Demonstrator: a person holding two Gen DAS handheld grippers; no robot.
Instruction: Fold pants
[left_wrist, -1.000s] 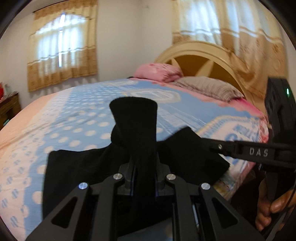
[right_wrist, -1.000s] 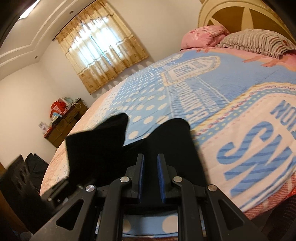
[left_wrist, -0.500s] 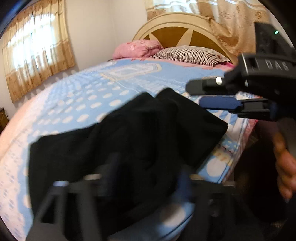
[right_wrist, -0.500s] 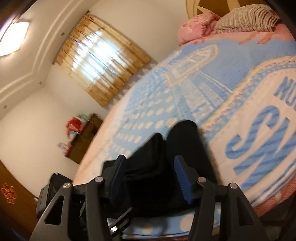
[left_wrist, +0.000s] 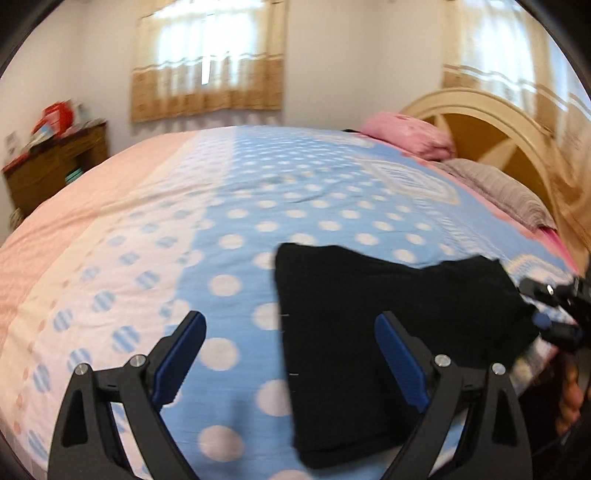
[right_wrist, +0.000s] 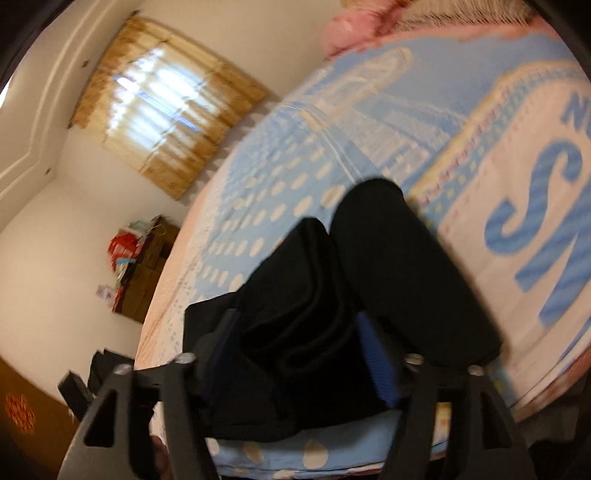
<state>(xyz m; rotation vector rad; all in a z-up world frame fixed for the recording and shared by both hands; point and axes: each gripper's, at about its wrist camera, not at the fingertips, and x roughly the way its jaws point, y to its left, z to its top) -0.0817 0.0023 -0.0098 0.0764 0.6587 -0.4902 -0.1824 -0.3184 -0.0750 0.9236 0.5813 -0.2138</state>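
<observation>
The black pants (left_wrist: 373, 325) lie folded into a flat bundle on the blue spotted bedspread, near the bed's front edge. My left gripper (left_wrist: 291, 354) is open and empty above the bed, with the pants' left edge between its fingers and most of the bundle to the right. In the right wrist view the pants (right_wrist: 332, 314) lie bunched in thick folds. My right gripper (right_wrist: 295, 354) is open, its fingers standing either side of the folds. The right gripper also shows at the right edge of the left wrist view (left_wrist: 554, 314).
The bed (left_wrist: 240, 206) has a pink pillow (left_wrist: 406, 134) and a striped pillow (left_wrist: 498, 188) against a cream headboard (left_wrist: 491, 122). A wooden dresser (left_wrist: 48, 166) with clutter stands by the far wall. Curtained windows are behind.
Both grippers let go of the pants and opened. The lifted cloth dropped onto the bed as a folded bundle. The left gripper swung left and drew back.
</observation>
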